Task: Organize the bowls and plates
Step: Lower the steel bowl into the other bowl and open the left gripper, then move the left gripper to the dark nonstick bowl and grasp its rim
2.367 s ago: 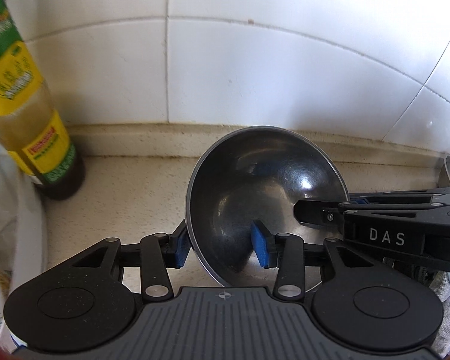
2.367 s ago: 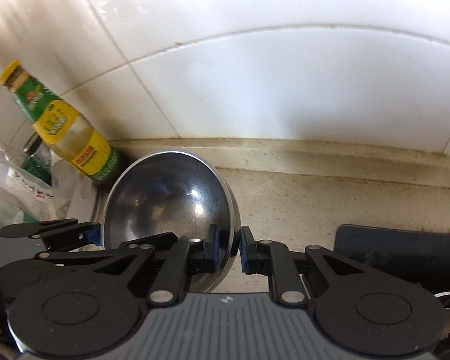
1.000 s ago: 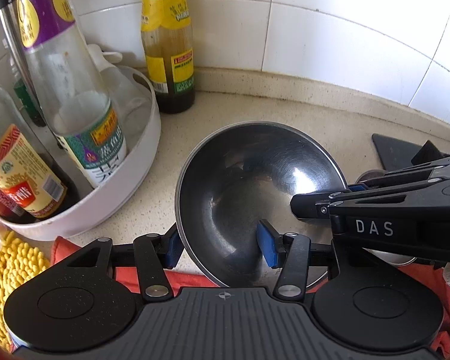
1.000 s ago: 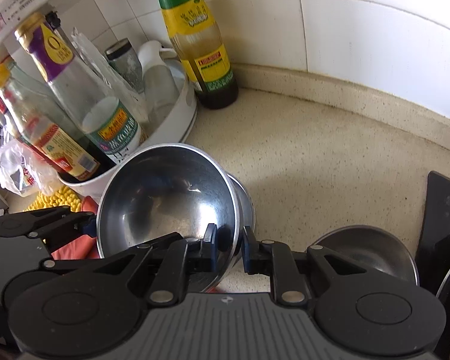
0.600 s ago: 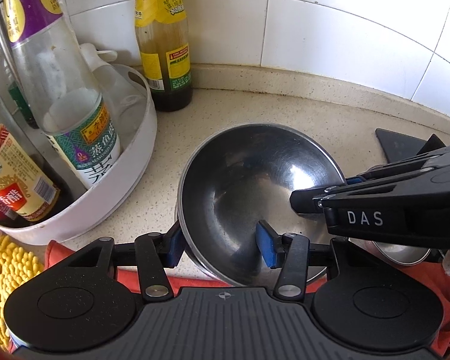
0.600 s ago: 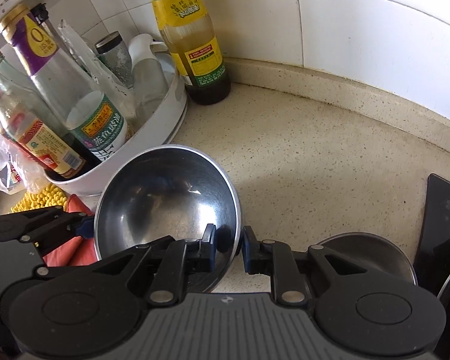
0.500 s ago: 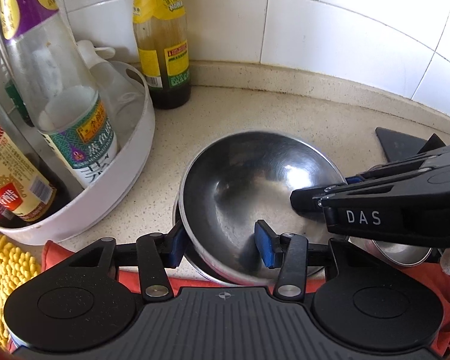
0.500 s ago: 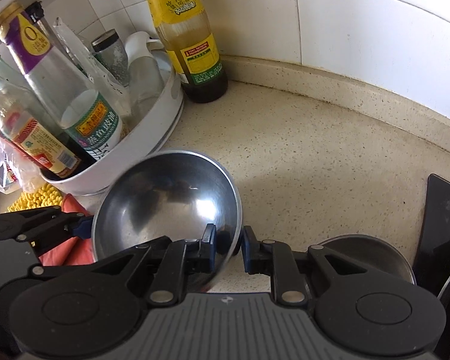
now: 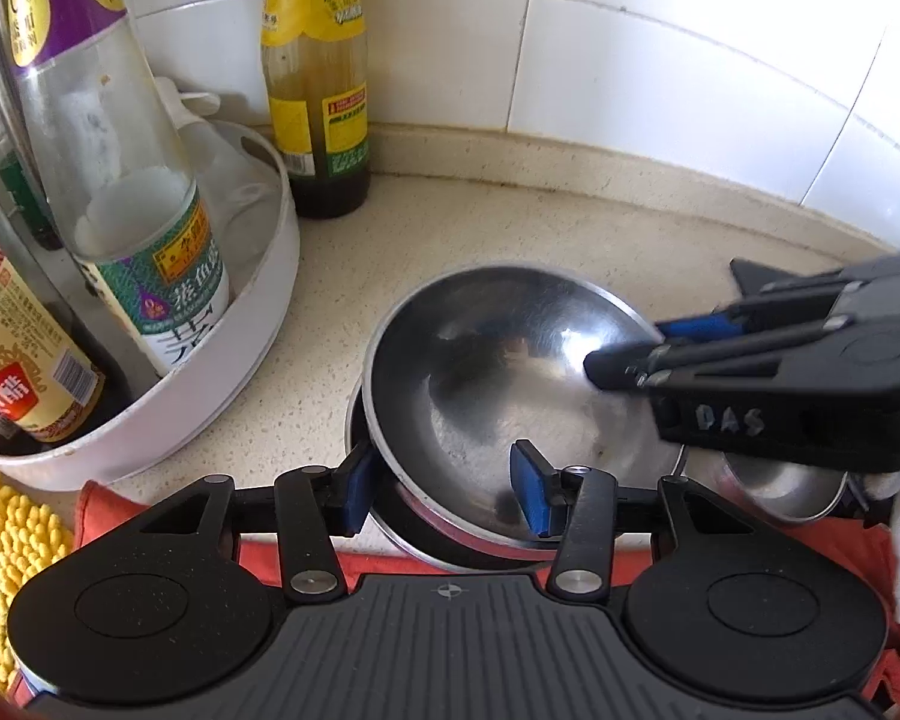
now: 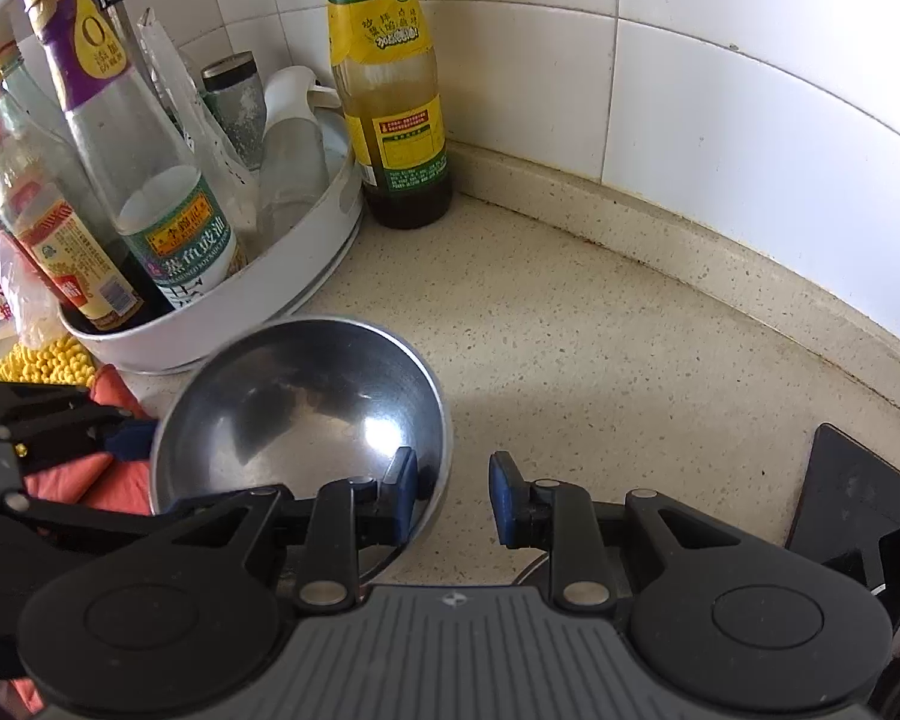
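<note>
A steel bowl sits nested in another steel bowl on the counter; it also shows in the right wrist view. My left gripper is open, its blue pads straddling the bowl's near rim without pinching it. My right gripper is open, its left pad inside the bowl's right rim and its right pad outside, apart from it. The right gripper also shows in the left wrist view at the bowl's right rim.
A white round tray with several sauce bottles stands to the left. A green-capped bottle stands by the tiled wall. A small steel bowl lies at the right. A red cloth and a yellow mat lie at the near left.
The bowl has come down from its tilt and settled into the lower bowl. The right gripper's jaws have opened off the rim. The left pads stay apart around the rim.
</note>
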`<state>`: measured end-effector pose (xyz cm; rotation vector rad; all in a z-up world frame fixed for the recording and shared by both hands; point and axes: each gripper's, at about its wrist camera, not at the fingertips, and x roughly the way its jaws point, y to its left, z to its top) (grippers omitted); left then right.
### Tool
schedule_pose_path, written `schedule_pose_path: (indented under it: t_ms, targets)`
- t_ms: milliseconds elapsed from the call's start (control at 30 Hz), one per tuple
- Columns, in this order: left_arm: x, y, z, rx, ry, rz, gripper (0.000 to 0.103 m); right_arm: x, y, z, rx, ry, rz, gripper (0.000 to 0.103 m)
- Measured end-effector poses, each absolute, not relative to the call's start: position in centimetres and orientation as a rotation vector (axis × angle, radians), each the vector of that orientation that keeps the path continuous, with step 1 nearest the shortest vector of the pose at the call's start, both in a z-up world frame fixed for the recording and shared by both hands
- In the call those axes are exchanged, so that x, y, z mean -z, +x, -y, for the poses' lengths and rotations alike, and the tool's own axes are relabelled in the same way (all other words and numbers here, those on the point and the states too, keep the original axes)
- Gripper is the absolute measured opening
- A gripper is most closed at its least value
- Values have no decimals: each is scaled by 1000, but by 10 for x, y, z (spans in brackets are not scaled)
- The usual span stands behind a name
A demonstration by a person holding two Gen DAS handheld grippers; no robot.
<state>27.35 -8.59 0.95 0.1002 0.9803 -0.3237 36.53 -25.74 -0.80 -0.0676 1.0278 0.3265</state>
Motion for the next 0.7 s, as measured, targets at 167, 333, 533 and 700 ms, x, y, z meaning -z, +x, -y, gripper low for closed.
schedule_pose_path:
  t_ms: [167, 333, 533, 700]
  targets:
    - [-26, 274, 69, 285, 64, -932, 68, 9, 364, 251, -344, -64, -1031, 24]
    - [-29, 271, 59, 261, 47, -933, 67, 5, 363, 242, -354, -74, -1014, 24]
    - [-32, 260, 71, 319, 46, -944, 68, -8, 347, 257, -326, -76, -981, 25]
    - [-39, 243, 95, 441, 47, -959, 72, -21, 330, 294, -266, -24, -967, 32]
